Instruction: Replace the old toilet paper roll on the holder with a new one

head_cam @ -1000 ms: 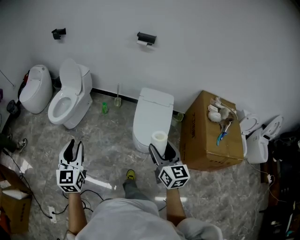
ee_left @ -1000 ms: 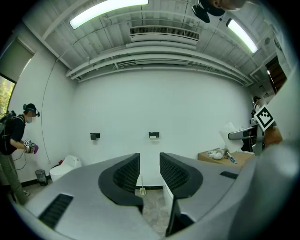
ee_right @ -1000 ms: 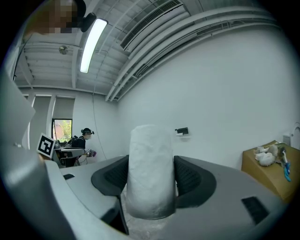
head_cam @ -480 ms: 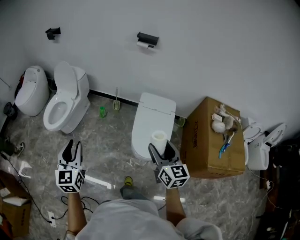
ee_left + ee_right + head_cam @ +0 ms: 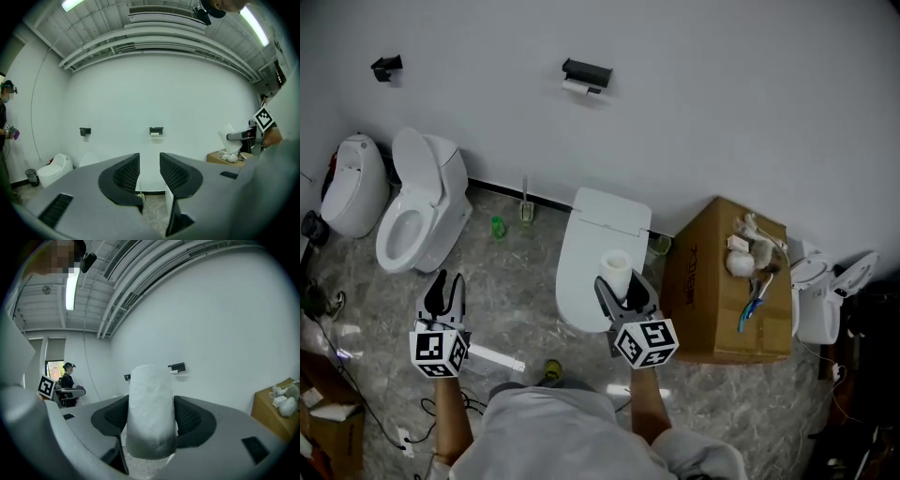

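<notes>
Two grippers (image 5: 445,281) (image 5: 621,287), two wall holders (image 5: 386,67) (image 5: 587,72), one cardboard box (image 5: 722,305)

A white wall (image 5: 722,94) rises over grey marbled floor (image 5: 511,281) bearing toilets (image 5: 417,211) and a cardboard box (image 5: 703,281).

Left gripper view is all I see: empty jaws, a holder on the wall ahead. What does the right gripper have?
Observer: The right gripper is shut on a white roll, held upright between its jaws.
Operator: My jaws hide the floor ahead. What stands under the holder?
Observer: A white toilet with its lid shut, against the wall roughly below the holder.
</notes>
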`<state>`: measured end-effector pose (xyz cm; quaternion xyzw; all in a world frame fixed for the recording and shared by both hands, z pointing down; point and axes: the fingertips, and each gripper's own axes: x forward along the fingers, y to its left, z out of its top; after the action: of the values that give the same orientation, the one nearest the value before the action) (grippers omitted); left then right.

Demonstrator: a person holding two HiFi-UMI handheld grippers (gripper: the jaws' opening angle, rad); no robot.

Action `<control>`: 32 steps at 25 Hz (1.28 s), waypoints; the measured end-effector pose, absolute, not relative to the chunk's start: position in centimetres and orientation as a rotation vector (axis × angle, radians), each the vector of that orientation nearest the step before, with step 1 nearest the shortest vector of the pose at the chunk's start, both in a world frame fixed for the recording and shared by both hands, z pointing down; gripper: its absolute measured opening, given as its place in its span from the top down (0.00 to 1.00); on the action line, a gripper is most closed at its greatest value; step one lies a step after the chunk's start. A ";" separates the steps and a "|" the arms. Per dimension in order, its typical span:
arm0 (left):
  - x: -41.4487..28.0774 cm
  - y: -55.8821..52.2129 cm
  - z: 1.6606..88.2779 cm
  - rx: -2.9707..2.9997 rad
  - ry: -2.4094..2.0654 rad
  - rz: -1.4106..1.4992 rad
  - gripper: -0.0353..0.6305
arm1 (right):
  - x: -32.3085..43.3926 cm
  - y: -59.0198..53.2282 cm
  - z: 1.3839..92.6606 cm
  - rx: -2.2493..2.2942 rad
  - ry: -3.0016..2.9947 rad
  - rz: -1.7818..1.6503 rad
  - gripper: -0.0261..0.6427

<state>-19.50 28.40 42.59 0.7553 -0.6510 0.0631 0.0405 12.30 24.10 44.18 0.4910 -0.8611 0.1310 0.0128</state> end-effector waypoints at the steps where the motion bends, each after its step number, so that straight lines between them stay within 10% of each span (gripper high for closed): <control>1: -19.2 27.7 42.6 2.319 -1.990 0.198 0.75 | 12.5 23.3 44.2 1.530 -2.689 0.412 0.52; 32: -27.5 -8.8 44.9 2.539 -1.641 0.296 0.75 | 4.2 -7.7 47.2 1.844 -2.512 0.477 0.52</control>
<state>-27.50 -8.78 44.95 0.8347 -0.5395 0.0974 0.0522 4.19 -7.67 47.22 0.5849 -0.7968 0.1515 -0.0054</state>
